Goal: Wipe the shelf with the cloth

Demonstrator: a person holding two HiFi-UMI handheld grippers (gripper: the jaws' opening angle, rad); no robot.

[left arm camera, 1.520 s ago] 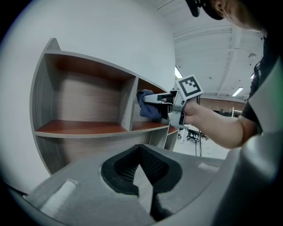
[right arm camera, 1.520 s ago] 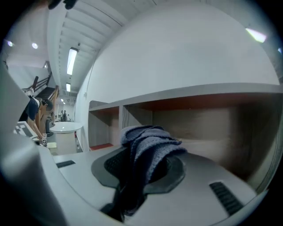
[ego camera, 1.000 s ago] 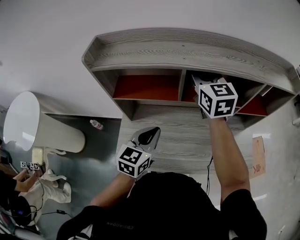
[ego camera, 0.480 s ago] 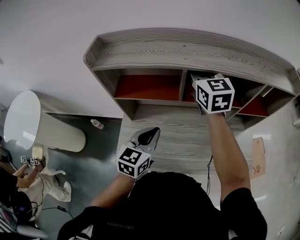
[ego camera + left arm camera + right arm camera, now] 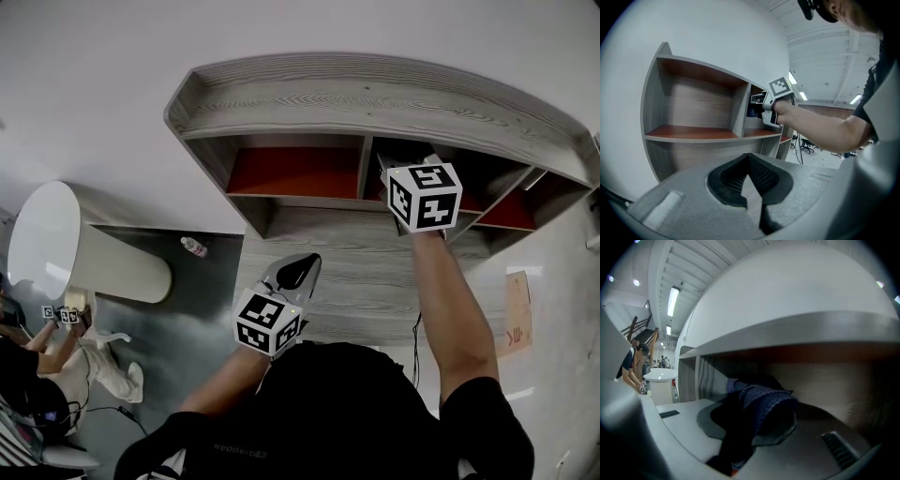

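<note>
Head view, with both gripper views. A grey wood-grain shelf stands against a white wall. Upright dividers split it into compartments, each floored by a red-brown board.

The right gripper, on an outstretched arm, reaches into the middle compartment, just right of the divider that bounds the left compartment. Its marker cube faces the head camera and hides the jaws in that view. The right gripper view shows the jaws closed on a dark blue cloth. The cloth bunches between the pads and bulges out past the tips. It lies inside the compartment, below the top board, with the pale back panel behind it. The left gripper view shows the same gripper from the side, held above the compartment's red-brown board, with a dark patch of cloth near the divider. Whether the cloth touches the board cannot be told.

The left gripper is held low and close to the person's body, well apart from the right one, in front of the shelf's lower panel. Its jaws point toward the shelf. In its own view the black pads meet at the tips with nothing between them.

On the grey floor left of the shelf lies a small bottle.
</note>
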